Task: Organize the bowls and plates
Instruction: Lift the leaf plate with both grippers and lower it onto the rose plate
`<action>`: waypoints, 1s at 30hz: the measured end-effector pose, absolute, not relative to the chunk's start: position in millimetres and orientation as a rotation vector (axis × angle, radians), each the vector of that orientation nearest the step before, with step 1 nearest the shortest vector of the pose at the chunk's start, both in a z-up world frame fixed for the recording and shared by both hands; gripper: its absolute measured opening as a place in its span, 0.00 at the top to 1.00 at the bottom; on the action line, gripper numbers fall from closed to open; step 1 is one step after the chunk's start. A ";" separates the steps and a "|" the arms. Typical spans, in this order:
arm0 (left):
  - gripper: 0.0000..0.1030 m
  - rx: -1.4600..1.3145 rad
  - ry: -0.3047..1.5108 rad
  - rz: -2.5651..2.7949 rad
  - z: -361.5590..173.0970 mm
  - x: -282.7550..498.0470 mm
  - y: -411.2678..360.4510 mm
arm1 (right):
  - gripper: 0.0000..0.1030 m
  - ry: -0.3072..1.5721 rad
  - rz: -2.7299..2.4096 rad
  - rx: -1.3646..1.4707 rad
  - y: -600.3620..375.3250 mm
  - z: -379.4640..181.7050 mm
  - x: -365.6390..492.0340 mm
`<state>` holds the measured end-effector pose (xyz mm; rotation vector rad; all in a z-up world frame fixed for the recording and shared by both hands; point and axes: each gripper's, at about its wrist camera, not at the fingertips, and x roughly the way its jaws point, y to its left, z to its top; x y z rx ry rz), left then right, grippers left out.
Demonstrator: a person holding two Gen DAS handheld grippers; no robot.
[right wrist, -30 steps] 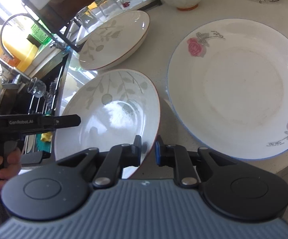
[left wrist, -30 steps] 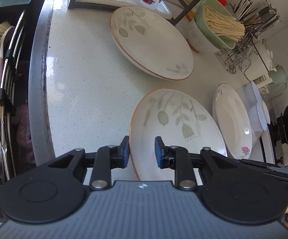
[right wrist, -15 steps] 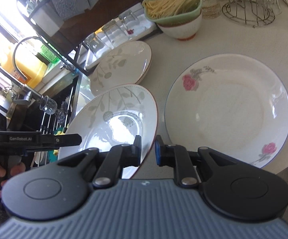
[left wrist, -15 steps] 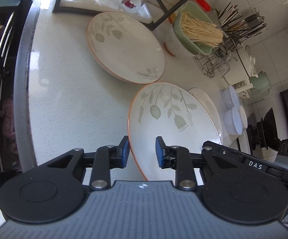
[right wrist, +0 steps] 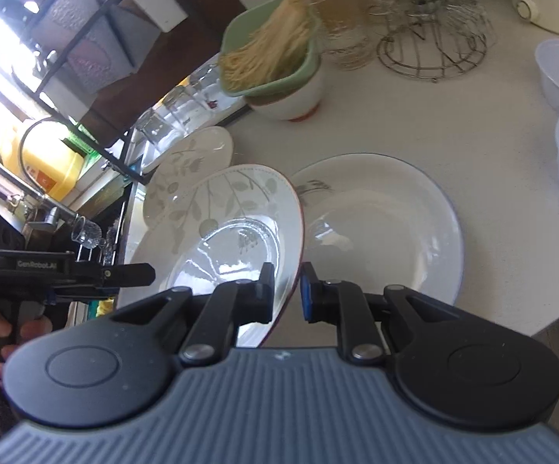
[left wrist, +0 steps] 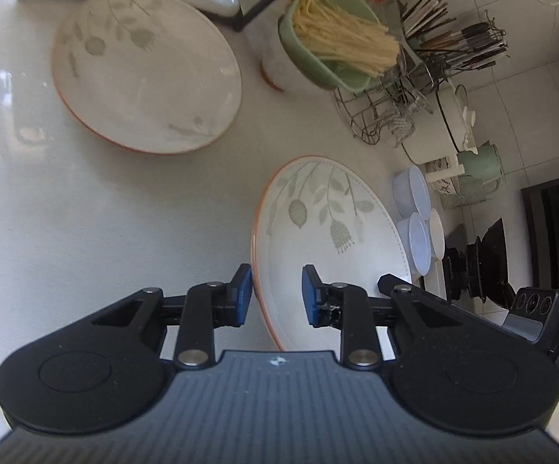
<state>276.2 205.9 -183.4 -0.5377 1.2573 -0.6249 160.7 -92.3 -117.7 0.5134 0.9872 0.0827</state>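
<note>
A leaf-patterned plate with an orange rim (left wrist: 329,239) is held up off the counter by both grippers. My left gripper (left wrist: 276,299) is shut on its near rim. My right gripper (right wrist: 286,290) is shut on the opposite rim of the same plate (right wrist: 233,224). The plate is tilted and partly overlaps a white rose plate with a blue rim (right wrist: 387,228) lying on the counter. A second leaf-patterned plate (left wrist: 144,77) lies flat farther back, also seen in the right wrist view (right wrist: 190,158).
A green bowl of noodles (left wrist: 329,46) sits on a white bowl at the back. A wire rack with utensils (left wrist: 414,89) stands beside it. Several plastic containers (left wrist: 418,212) stand at the right. The sink and tap (right wrist: 47,201) lie at the left.
Both grippers have lifted the leaf plate higher and carried it toward the right, so that it now overlaps the rose plate. The counter looks farther away.
</note>
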 end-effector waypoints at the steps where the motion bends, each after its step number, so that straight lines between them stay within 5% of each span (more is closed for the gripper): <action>1: 0.71 -0.537 1.266 -0.622 -185.3 275.9 199.6 | 0.83 0.990 0.081 0.518 -98.6 -119.6 159.3; 30: 0.70 -0.289 1.321 -0.434 -200.7 278.4 94.3 | 0.83 1.049 0.105 0.392 -159.1 -167.7 172.6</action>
